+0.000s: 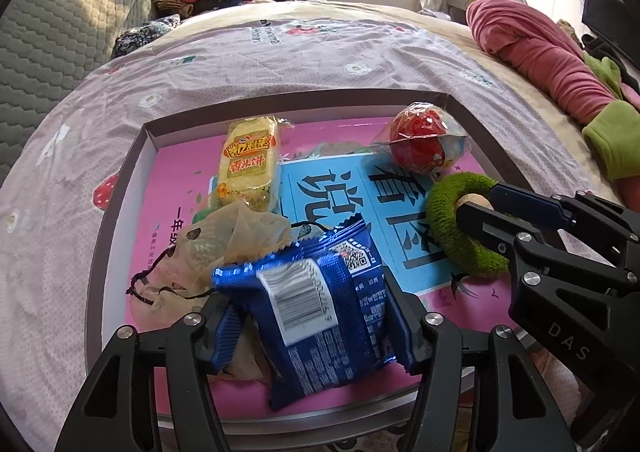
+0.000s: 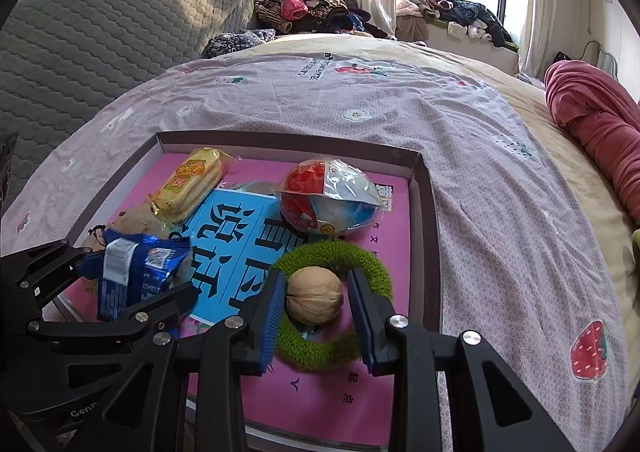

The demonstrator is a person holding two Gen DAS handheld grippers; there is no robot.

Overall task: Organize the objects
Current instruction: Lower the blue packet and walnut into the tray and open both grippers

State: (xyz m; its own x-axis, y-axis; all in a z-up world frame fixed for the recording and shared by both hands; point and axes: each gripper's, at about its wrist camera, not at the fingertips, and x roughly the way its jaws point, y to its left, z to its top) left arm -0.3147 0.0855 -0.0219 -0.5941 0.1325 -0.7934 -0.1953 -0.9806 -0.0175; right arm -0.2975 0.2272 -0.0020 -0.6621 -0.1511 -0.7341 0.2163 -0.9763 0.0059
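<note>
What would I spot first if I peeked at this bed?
A shallow box sits on the bed, its bottom bright pink and blue. Near its front, the right gripper has a walnut between its fingers inside a fuzzy green ring. On the left, the left gripper has a shiny blue snack packet between its fingers; a red ball in plastic lies farther back.

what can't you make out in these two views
- Beige pouch: front end hidden under the blue packet in the left wrist view; mostly hidden behind it in the right wrist view.
- Walnut: nearly all covered by the right tongs in the left wrist view.
- Tray: near rim blocked by the tongs in both views.
- Packet print: too small to read.
</note>
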